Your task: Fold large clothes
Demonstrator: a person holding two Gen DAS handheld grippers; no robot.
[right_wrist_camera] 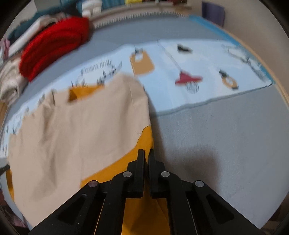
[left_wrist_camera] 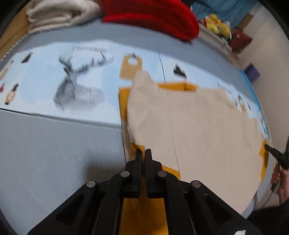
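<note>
A large garment, beige with a mustard-yellow side, lies spread over a printed light-blue mat on a grey surface. My left gripper is shut on the yellow edge at the garment's left side. My right gripper is shut on the yellow edge at the garment's right side, with the beige cloth to its left. The right gripper also shows at the far right of the left wrist view, held by a hand.
A red knitted bundle and folded cream cloth sit at the back of the grey surface. The red bundle also shows in the right wrist view. Bare grey surface lies right of the garment.
</note>
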